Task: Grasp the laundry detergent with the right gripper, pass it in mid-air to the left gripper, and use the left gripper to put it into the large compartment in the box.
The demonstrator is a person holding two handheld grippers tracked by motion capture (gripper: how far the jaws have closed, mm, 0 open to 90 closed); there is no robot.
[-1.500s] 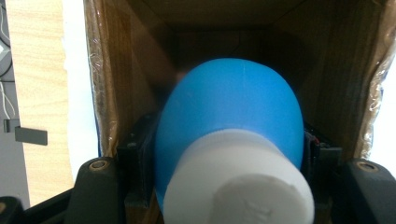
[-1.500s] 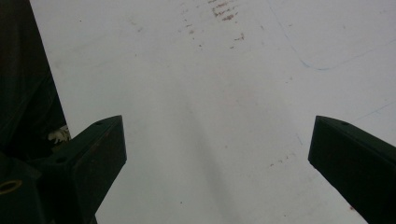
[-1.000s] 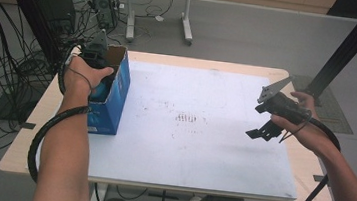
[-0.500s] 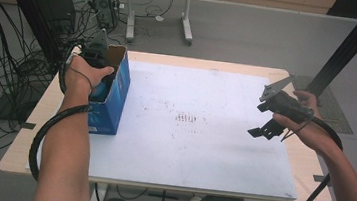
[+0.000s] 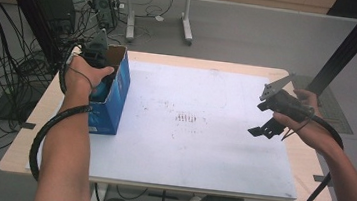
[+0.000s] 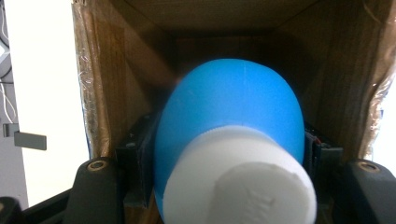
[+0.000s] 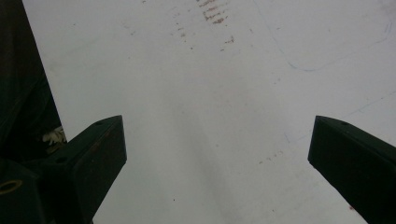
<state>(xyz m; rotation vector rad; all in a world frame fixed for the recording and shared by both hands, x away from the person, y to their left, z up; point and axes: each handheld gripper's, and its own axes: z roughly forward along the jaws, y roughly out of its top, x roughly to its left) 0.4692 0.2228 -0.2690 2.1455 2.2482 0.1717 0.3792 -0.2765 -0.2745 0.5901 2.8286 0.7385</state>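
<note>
Boxes: one blue box (image 5: 111, 101), open at the top, stood upright near the left edge of the table (image 5: 210, 63)
Bottles: one blue bottle (image 6: 229, 126) with a white cap (image 6: 240, 182), seen in the left gripper view inside the box's brown cardboard walls, cap toward the camera
Grippers: two, one in each hand
Left gripper (image 5: 100, 72): reached down into the open top of the box; its jaws were closed against both sides of the blue bottle
Right gripper (image 5: 263, 130): held above the right part of the table, well apart from the box; its jaws stood wide apart with nothing between them, only the white sheet (image 7: 210, 93) under them
Edges: the box sat on the left margin of the white sheet, close to the table's left rim; the right hand (image 5: 300, 118) was over the sheet's right edge
Open room: the whole middle of the white sheet between box and right gripper lay bare except for faint brown marks (image 5: 187, 117)
</note>
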